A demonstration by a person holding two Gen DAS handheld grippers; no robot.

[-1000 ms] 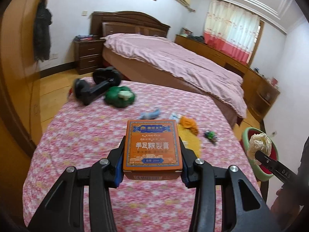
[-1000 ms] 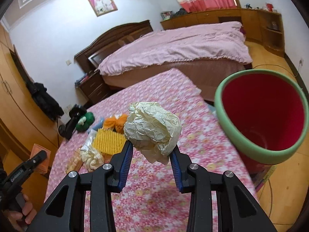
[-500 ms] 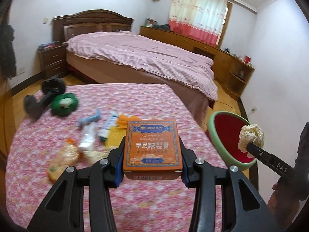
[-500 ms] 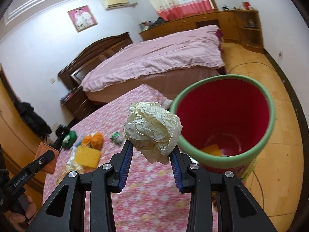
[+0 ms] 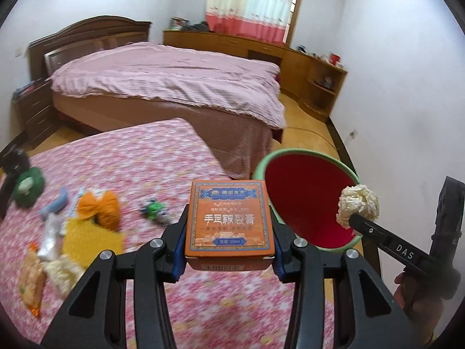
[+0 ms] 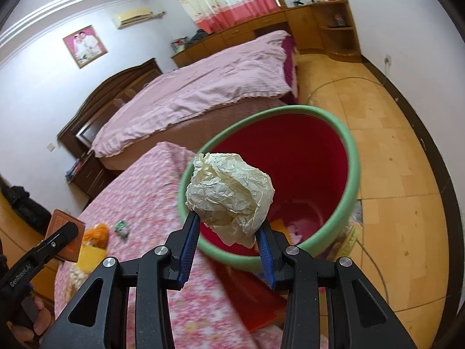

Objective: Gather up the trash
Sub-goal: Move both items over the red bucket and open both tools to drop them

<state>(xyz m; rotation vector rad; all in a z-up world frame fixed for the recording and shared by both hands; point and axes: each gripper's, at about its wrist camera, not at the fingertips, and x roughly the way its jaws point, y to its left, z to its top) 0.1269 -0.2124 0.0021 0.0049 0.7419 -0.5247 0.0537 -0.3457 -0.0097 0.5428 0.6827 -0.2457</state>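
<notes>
My left gripper (image 5: 229,250) is shut on an orange box (image 5: 229,224) with printed characters, held above the floral table (image 5: 139,160). My right gripper (image 6: 229,244) is shut on a crumpled cream paper ball (image 6: 229,195), held over the near rim of the red bin with a green rim (image 6: 334,226). In the left wrist view the bin (image 5: 302,200) stands just right of the box, and the paper ball (image 5: 359,203) hangs over its right side. A yellow scrap lies at the bin's bottom.
Loose items lie on the table's left: an orange bundle (image 5: 100,206), a yellow pad (image 5: 87,238), snack wrappers (image 5: 32,282), a small green toy (image 5: 154,208), a green object (image 5: 27,186). A pink bed (image 5: 174,84) stands behind; wooden floor lies right of the bin.
Both grippers have swung right toward the bin. The paper ball now hangs over the bin's rim, and the box has come close to the bin's left side.
</notes>
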